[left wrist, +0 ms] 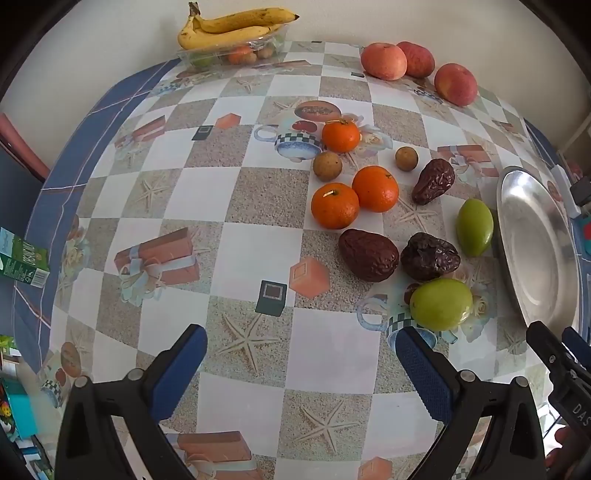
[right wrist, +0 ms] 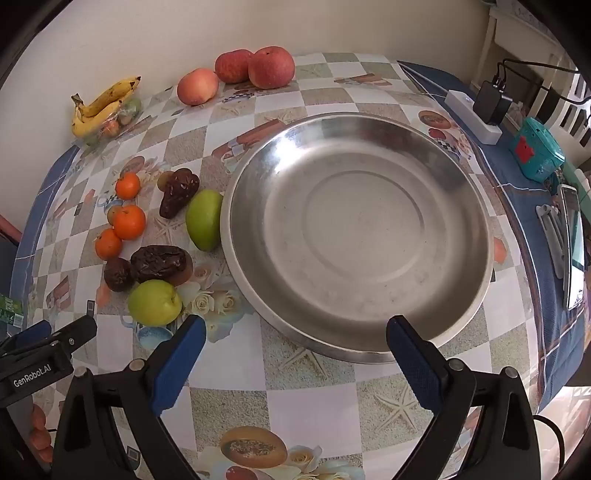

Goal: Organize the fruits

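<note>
left wrist view puts your left gripper (left wrist: 301,345) low over the checked, seashell-printed tablecloth (left wrist: 184,206), its blue-padded jaws spread wide with only bare cloth between them. just beyond its right pad sits a round green fruit (left wrist: 441,304), and to the right of that the rim of the wide, shallow stainless-steel dish (left wrist: 535,243), which holds no fruit. a second, more oval green fruit (left wrist: 475,227) lies touching or almost touching the dish's left edge. between the two green ones rest two wrinkled dark-brown dates (left wrist: 430,256), side by side, with a third date (left wrist: 433,181) farther off. three small orange mandarins (left wrist: 375,189) cluster near the middle of the table, two small round tan fruits (left wrist: 327,166) beside them. at the far edge you have three red-pink apples (left wrist: 384,61) in a row, and to the far left a bunch of yellow bananas (left wrist: 229,27) lying on top of a clear plastic tray (left wrist: 229,55) with more fruit inside. from the right wrist view, your right gripper (right wrist: 295,338) hovers over the near rim of the steel dish, jaws released just as wide and gripping nothing; its right pad overlaps the rim in the picture, though you cannot tell whether it touches.
</note>
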Action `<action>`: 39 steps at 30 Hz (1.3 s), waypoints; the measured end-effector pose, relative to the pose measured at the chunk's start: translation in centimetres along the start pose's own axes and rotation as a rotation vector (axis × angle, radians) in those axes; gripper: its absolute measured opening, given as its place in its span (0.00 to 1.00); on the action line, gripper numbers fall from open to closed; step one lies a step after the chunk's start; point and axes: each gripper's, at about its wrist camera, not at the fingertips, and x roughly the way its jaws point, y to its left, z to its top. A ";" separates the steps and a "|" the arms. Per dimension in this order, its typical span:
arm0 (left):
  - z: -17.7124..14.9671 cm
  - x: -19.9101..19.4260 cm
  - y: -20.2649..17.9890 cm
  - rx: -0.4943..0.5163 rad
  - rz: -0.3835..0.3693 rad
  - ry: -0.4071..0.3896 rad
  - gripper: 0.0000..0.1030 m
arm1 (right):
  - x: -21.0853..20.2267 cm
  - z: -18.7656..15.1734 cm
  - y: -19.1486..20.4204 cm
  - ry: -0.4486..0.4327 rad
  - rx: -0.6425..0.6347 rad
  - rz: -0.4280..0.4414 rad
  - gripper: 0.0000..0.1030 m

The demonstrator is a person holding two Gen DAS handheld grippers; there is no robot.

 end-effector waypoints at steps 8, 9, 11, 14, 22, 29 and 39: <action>0.2 0.0 0.0 0.005 -0.008 -0.007 1.00 | -0.1 0.0 -0.1 -0.002 0.002 0.002 0.95; 0.2 0.0 0.0 0.005 -0.008 -0.007 1.00 | -0.1 0.0 -0.1 -0.001 0.002 0.002 0.95; 0.1 -0.4 -0.2 0.001 -0.007 -0.005 1.00 | -0.1 0.0 -0.1 -0.001 0.002 0.002 0.95; 0.1 -0.5 -0.3 0.001 -0.007 -0.005 1.00 | -0.1 0.0 -0.1 -0.001 0.002 0.003 0.95; 0.0 -0.3 -0.2 0.004 -0.008 -0.006 1.00 | -0.1 0.0 -0.2 0.000 0.002 0.003 0.95; 0.0 -0.3 -0.2 0.004 -0.008 -0.006 1.00 | -0.1 0.0 -0.2 0.000 0.003 0.003 0.95; 0.0 -0.5 -0.3 0.007 -0.017 -0.012 1.00 | -0.1 0.0 -0.1 0.000 0.003 0.003 0.95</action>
